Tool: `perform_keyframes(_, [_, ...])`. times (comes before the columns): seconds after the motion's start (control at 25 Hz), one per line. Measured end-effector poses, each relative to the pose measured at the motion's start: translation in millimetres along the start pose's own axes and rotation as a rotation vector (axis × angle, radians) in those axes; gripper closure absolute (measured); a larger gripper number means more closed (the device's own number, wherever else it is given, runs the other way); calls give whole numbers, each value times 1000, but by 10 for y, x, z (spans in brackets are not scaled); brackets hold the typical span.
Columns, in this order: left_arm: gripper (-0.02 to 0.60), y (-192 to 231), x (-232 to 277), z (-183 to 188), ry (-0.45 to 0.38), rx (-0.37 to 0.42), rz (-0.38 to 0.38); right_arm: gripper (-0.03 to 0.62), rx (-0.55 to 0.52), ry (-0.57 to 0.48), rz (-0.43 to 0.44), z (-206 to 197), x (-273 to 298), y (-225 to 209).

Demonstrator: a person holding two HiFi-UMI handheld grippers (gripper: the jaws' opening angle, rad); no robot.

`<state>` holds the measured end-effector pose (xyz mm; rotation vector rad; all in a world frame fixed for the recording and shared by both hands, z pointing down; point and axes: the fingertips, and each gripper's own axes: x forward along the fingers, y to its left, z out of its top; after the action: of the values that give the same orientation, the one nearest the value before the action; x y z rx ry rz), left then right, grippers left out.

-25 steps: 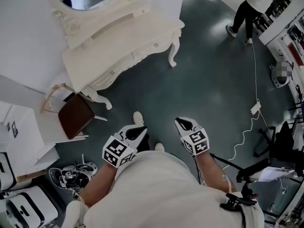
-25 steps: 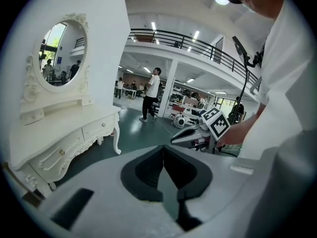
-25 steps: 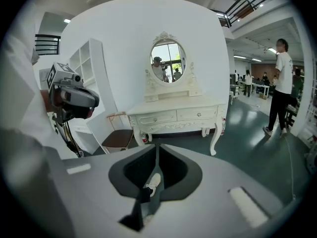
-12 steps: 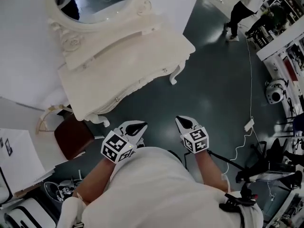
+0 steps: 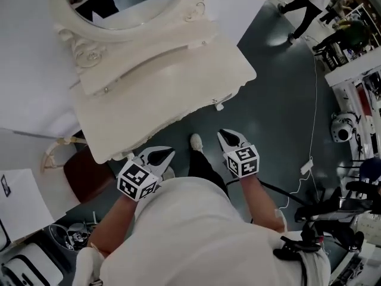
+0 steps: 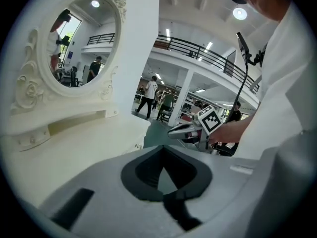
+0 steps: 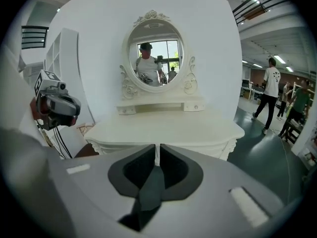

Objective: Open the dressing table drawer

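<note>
The cream dressing table (image 5: 161, 94) with its oval mirror (image 7: 156, 52) stands just ahead of me, and its front drawer (image 7: 115, 145) under the top is closed. My left gripper (image 5: 159, 155) hangs close to my body just short of the table's front edge, jaws shut and empty (image 6: 163, 147). At the same height my right gripper (image 5: 228, 138) is over the dark floor beside the table's right front corner. Its jaws are opening, with a thin slit and nothing between them (image 7: 157, 148). Neither gripper touches the table.
A chair with a brown seat (image 5: 86, 174) stands to the left of the table. A white cable (image 5: 306, 165) lies on the floor at the right. People (image 5: 303, 2) walk at the far right near white shelving (image 5: 351, 70). Equipment (image 5: 68, 234) lies on the floor at lower left.
The dressing table has come closer and now fills the upper head view. Both grippers have travelled forward with my body, from open floor to the table's front edge.
</note>
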<state>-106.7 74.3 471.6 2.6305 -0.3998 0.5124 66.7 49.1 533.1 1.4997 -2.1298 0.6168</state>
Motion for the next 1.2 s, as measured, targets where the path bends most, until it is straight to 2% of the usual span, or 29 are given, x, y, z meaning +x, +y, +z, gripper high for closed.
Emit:
perform_keyframes(0.24, [578,592,289,382,-26,-27,119,556,-20,15,42,358,779,-691])
perform_keyframes(0.44, [578,909,576,926,-50,-73,215,548,-57,49,101,740,1431,-1281])
perform_keyframes(0.68, [578,1272,1015,1413,-50,-90,283,526,-76,58,117,1181,2106,-2035])
perform_keyframes(0.88, [578,1501,1222,1594,-54,-107,355,514,-56,67,126,1385,2688,-2453])
perform_keyframes(1.2, [578,1770,1267,1670,-62,-176,462,480,-52,91,154,1608,3371,-2749])
